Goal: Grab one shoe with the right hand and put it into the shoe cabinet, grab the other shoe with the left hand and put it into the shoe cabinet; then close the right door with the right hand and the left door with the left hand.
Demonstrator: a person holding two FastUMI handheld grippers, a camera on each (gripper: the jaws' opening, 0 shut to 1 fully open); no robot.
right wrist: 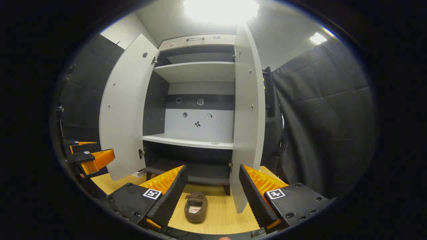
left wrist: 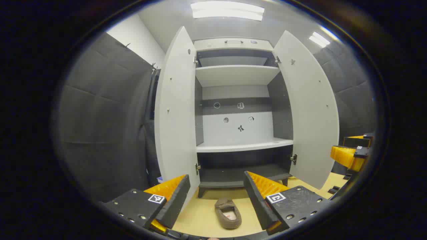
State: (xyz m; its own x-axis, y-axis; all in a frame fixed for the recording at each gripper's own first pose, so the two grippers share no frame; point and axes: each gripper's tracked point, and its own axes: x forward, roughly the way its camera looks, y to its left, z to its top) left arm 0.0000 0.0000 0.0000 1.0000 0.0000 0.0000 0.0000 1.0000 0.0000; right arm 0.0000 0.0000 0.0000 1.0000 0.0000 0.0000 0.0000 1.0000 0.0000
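Observation:
A brown slip-on shoe [left wrist: 228, 213] lies on the wooden floor in front of the white shoe cabinet [left wrist: 238, 75], below and between my left gripper's [left wrist: 217, 196] open fingers. In the right gripper view a brown shoe [right wrist: 196, 206] lies on the floor just left of the right door's [right wrist: 247, 110] lower edge, with my right gripper [right wrist: 211, 193] open above it. I cannot tell whether both views show the same shoe. Both doors stand wide open: the left door [left wrist: 175, 113] and the right door [left wrist: 307, 110]. Neither gripper holds anything.
The cabinet has a white middle shelf [left wrist: 243, 145], a dark bottom shelf [left wrist: 233, 175] and an upper shelf [right wrist: 196, 70], all bare. The right gripper [left wrist: 350, 155] shows at the far right of the left gripper view, the left gripper [right wrist: 90, 156] at the far left of the right gripper view. Dark padded walls [right wrist: 320, 126] flank the cabinet.

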